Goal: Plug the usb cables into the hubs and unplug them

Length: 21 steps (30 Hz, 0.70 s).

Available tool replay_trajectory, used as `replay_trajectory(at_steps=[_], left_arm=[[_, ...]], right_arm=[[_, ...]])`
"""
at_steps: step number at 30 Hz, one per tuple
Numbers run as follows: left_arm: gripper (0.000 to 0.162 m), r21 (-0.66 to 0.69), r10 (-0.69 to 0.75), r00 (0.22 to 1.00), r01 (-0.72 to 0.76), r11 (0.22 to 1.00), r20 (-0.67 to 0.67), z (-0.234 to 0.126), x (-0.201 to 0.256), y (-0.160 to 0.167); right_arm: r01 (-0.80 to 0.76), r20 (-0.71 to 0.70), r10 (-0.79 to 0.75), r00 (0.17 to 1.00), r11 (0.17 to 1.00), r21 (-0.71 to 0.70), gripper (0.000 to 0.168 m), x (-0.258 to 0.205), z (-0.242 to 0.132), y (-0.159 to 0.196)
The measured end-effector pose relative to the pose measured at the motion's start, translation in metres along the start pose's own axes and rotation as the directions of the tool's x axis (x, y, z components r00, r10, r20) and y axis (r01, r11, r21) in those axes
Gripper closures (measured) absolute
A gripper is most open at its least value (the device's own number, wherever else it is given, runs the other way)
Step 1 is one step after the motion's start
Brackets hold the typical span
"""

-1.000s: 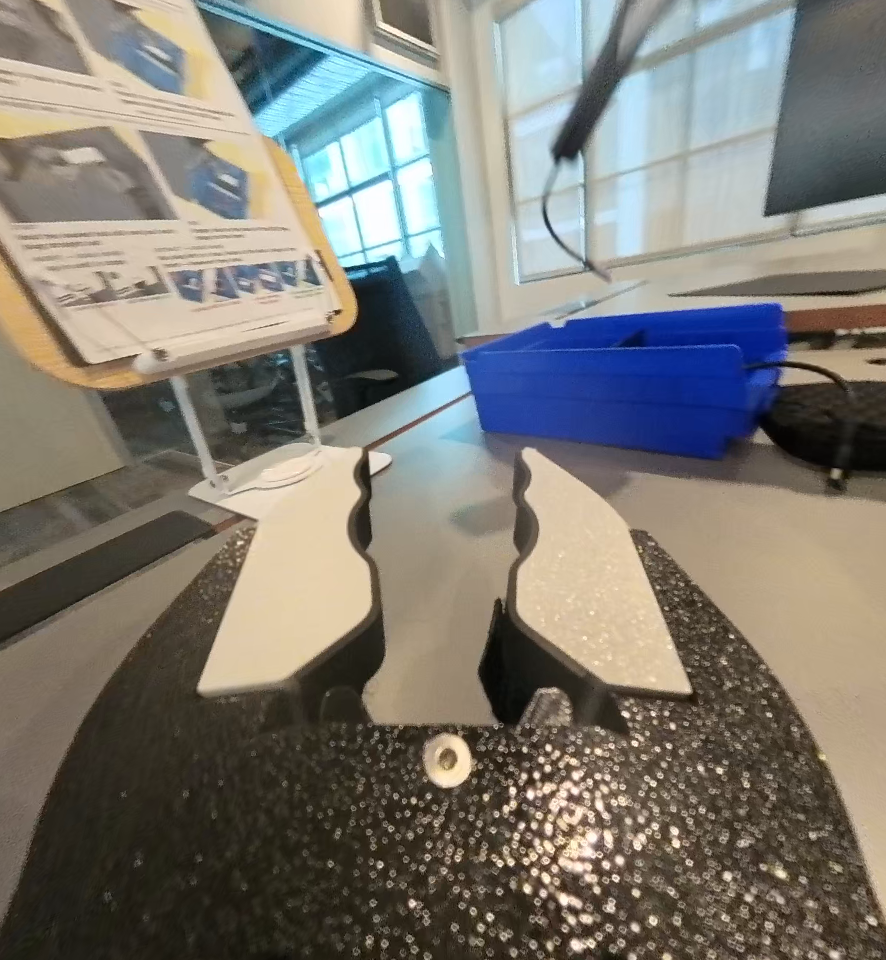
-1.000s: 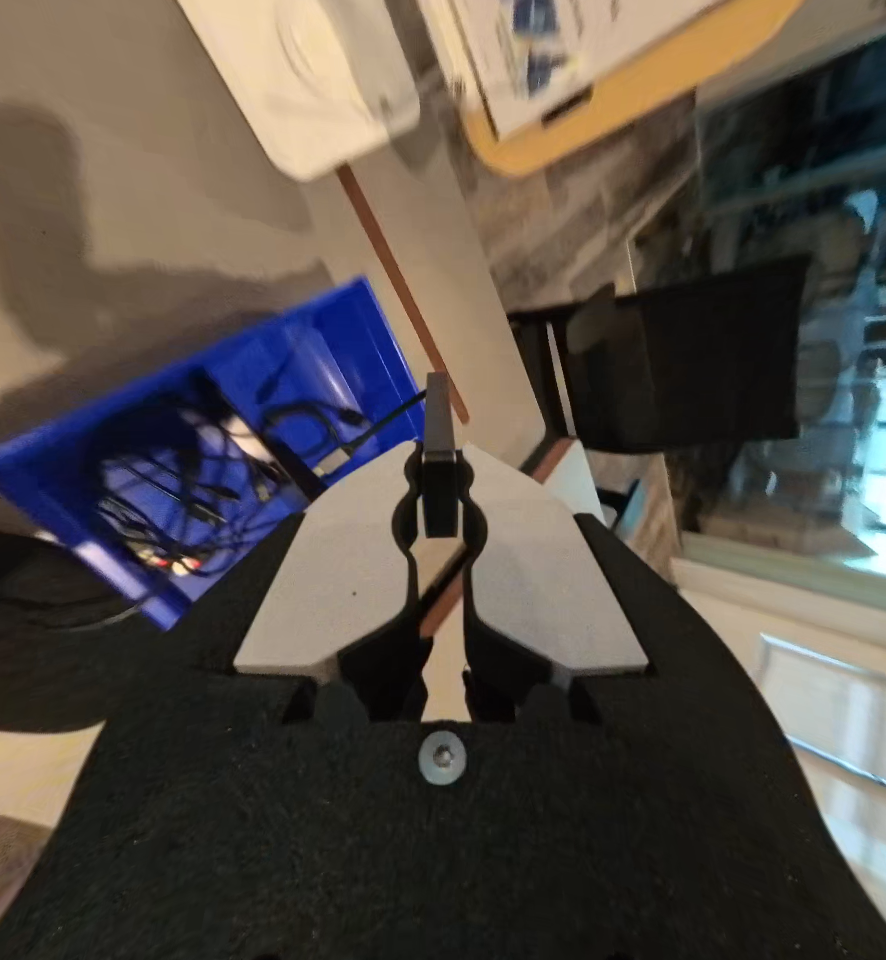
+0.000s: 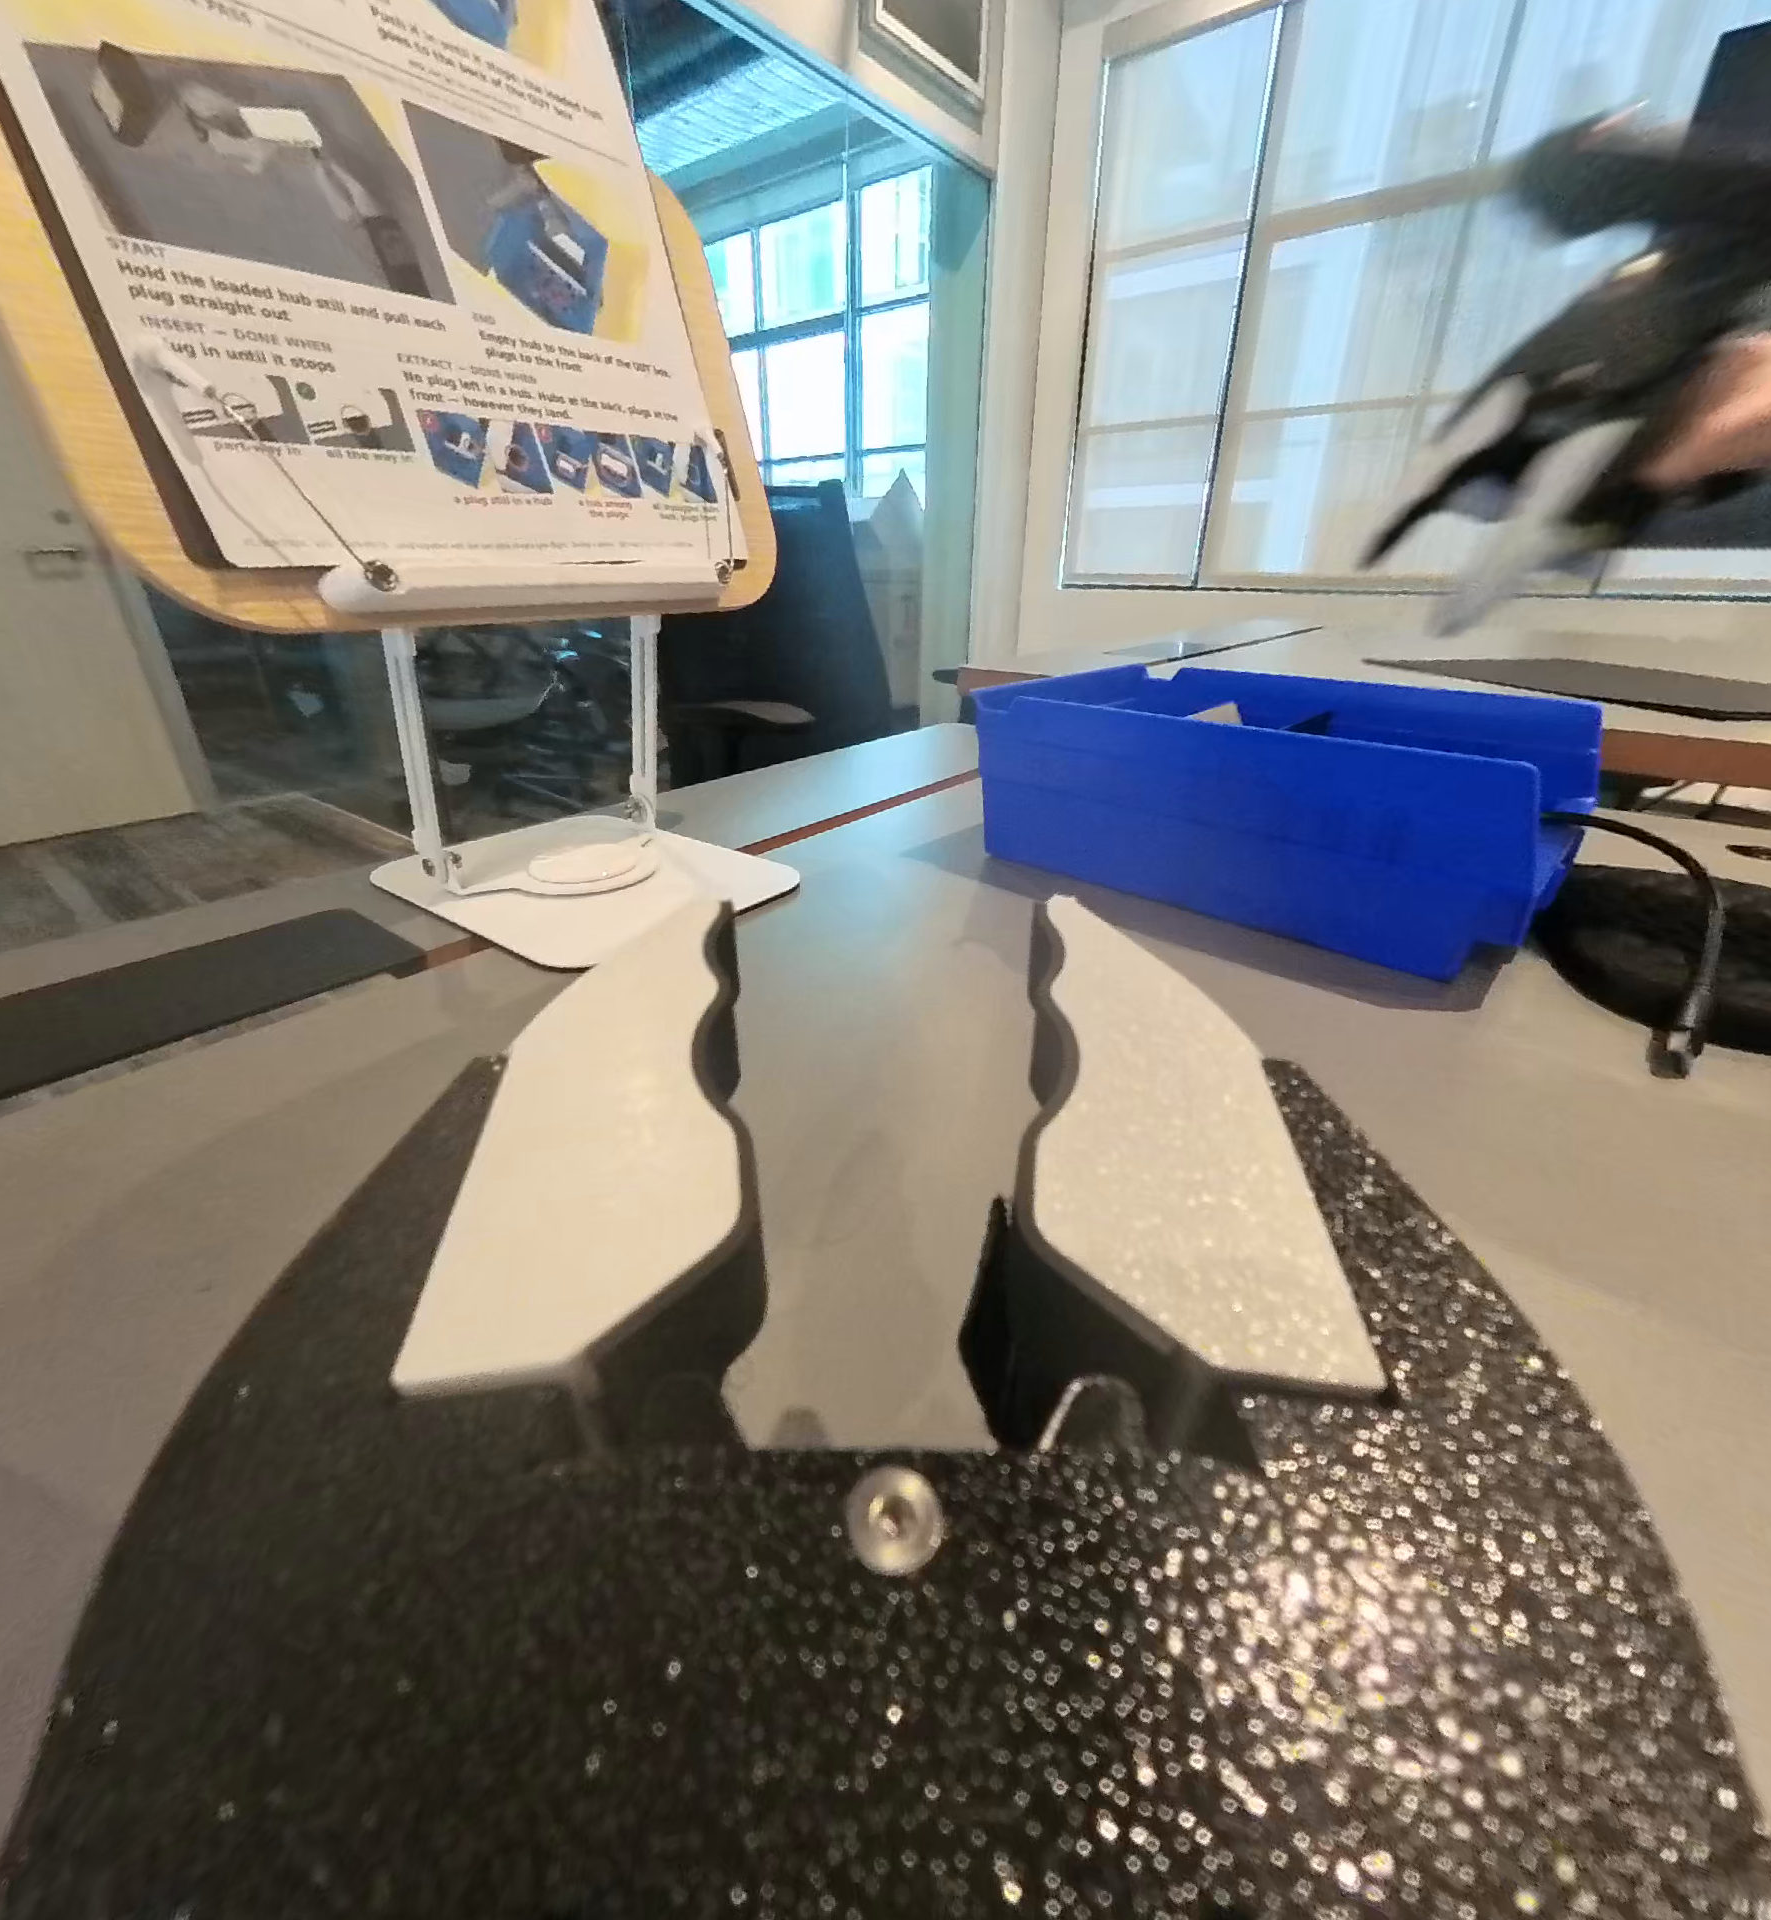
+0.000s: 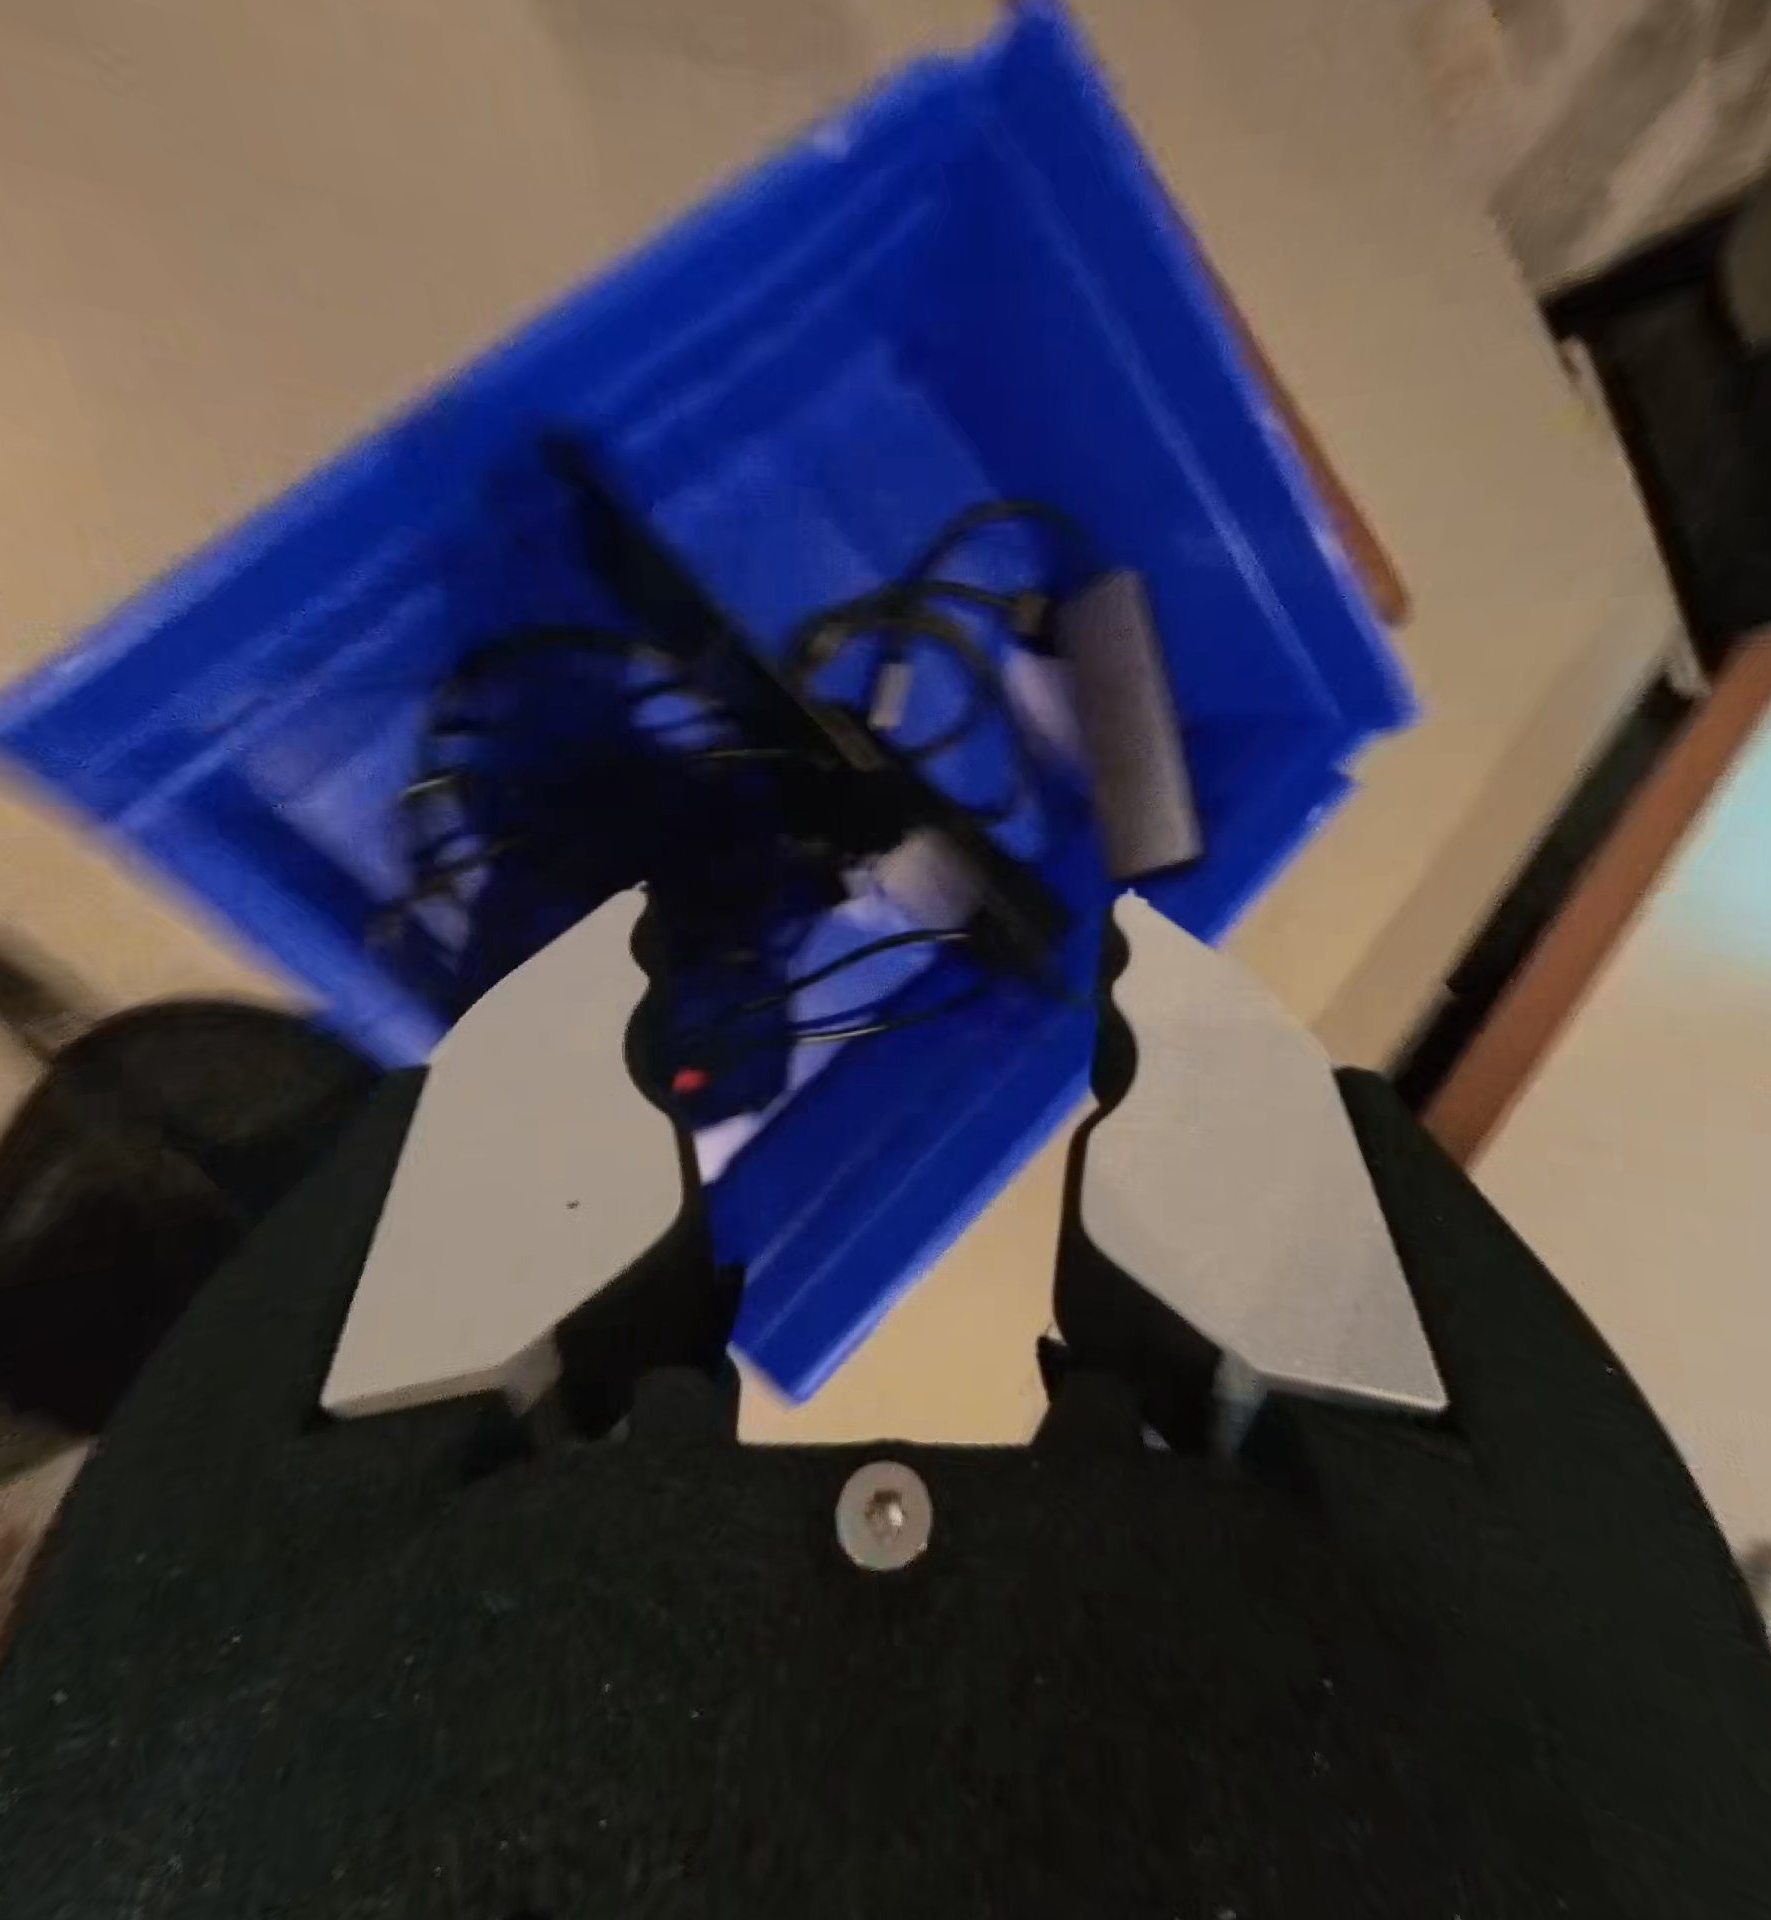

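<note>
I hover my empty, spread right gripper (image 4: 876,914) above the blue bin (image 4: 964,260) to choose a cable, while my left gripper (image 3: 881,925), likewise released, waits near the table (image 3: 1483,1122).

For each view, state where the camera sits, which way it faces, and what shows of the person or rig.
Left wrist view: low over the grey table, facing level toward the blue bin and windows; the open left hand-held gripper shows.
Right wrist view: above the bin, looking down at cables inside; the open right hand-held gripper shows.
Shared: bin, table; the right gripper appears blurred in the left view.
</note>
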State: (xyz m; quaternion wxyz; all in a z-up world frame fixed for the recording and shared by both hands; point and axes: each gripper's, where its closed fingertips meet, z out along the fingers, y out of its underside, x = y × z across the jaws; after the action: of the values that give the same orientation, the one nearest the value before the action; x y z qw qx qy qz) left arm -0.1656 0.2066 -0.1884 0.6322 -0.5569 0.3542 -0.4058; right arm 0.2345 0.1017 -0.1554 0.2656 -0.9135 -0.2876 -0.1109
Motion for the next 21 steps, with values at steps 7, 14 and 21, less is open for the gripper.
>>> replay_trajectory(at_steps=[7,14,21], left_arm=[[0.114,0.007,0.003,1.000,-0.003,1.000,-0.011,0.000,0.003,-0.001],[0.116,0.001,0.019,1.000,-0.019,1.000,-0.019,0.000,0.006,0.000],[0.116,0.000,0.008,1.000,-0.008,1.000,-0.019,0.000,0.005,0.000]], right_arm=[[0.385,0.299,-0.350,0.888,0.921,-0.064,0.124,-0.158,-0.023,0.063],[0.610,0.318,-0.533,0.784,0.758,-0.233,0.136,-0.167,0.003,0.092],[0.685,0.368,-0.579,0.727,0.639,-0.349,0.161,-0.162,0.026,0.107]])
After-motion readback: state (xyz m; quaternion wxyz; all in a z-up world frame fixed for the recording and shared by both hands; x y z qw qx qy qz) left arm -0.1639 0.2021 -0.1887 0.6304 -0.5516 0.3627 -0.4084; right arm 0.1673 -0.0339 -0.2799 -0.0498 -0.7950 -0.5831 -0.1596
